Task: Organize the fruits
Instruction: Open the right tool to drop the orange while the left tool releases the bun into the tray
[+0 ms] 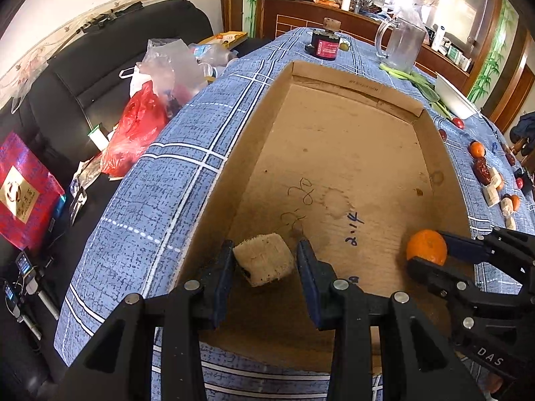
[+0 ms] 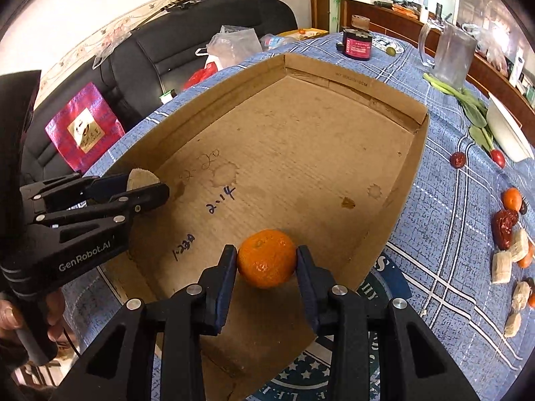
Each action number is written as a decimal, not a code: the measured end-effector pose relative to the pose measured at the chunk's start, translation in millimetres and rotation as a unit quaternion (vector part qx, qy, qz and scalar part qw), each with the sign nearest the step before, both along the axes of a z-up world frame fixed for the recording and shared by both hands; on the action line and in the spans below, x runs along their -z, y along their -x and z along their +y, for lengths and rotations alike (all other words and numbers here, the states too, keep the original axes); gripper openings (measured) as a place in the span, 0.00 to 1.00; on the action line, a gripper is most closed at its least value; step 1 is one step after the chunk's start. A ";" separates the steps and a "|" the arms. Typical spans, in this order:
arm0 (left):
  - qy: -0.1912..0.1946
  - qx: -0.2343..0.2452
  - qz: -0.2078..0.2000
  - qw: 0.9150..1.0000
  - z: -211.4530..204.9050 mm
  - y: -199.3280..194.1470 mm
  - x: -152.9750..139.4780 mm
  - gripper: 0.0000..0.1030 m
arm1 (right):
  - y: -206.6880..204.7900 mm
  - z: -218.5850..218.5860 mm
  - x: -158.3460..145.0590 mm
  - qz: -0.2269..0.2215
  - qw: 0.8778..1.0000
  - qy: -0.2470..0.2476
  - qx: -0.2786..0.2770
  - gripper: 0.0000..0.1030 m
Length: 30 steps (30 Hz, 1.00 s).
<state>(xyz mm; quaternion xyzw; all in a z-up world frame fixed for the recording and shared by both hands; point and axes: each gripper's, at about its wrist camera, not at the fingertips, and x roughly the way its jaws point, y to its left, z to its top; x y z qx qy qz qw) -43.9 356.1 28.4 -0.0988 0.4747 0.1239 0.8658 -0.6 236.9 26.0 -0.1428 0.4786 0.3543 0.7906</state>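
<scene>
Both claws inside cardboard box point(image 2: 406, 180): left gripper point(image 1: 264, 260) pinching half-hidden beige chunk point(image 1: 264, 262), right gripper point(image 2: 266, 260) pinching tangerine point(image 2: 266, 258)

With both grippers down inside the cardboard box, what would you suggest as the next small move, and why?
Probably open both and lift away. The right gripper has the orange between its pads low over the floor of the cardboard box, and the left gripper brackets the pale cut chunk near the box's near-left corner, so both seem placed.
</scene>
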 end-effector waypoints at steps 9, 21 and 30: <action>-0.019 -0.020 -0.017 0.999 -6.4 17.2 -13.0 0.49 | 8.0 -19.0 -12.6 0.002 1.000 -0.025 0.004 0.46; -0.026 -0.017 -0.041 0.999 -50.0 26.5 -36.3 0.54 | 23.5 -87.3 -36.6 -0.004 0.997 -0.060 0.039 0.55; -0.018 0.026 -0.060 0.998 -116.0 9.8 -53.9 0.62 | 17.8 -175.6 -33.2 0.009 0.991 -0.064 0.113 0.55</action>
